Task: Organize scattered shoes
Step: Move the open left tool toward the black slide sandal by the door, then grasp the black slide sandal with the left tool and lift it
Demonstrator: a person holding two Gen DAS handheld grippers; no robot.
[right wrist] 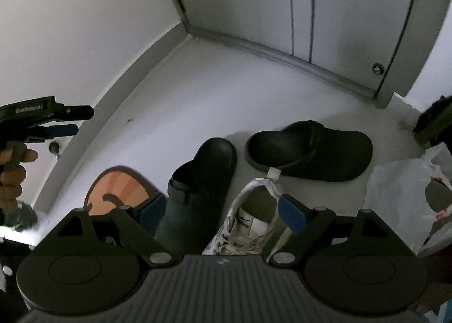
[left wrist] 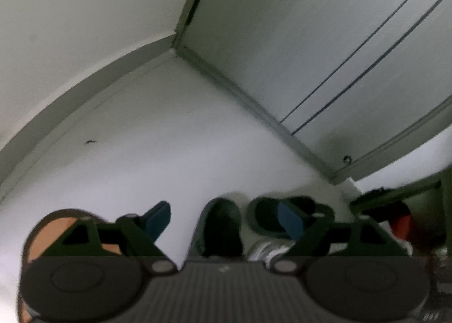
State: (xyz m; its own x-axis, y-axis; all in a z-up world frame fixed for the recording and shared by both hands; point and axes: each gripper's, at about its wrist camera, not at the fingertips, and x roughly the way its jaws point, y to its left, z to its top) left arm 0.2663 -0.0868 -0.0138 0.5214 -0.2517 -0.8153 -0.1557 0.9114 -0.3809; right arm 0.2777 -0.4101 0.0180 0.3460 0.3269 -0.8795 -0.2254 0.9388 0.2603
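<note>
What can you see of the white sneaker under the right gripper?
The white sneaker is a worn, scuffed lace-up with loose laces, a dark olive lining and a white heel tab. It lies on the floor, heel pointing away, beside a black clog. The open right gripper hovers over it, not gripping it.

Left hand-held gripper [left wrist: 224, 222] jaws wide apart, nothing between the blue pads. Below it on the pale floor [left wrist: 169, 139]: one black clog [left wrist: 221, 227] pointing up, second black clog [left wrist: 265, 215] lying crosswise beside it, white sneaker [left wrist: 267, 251] nearest the camera. Orange mat [left wrist: 53, 231] at left. View blurred.
</note>
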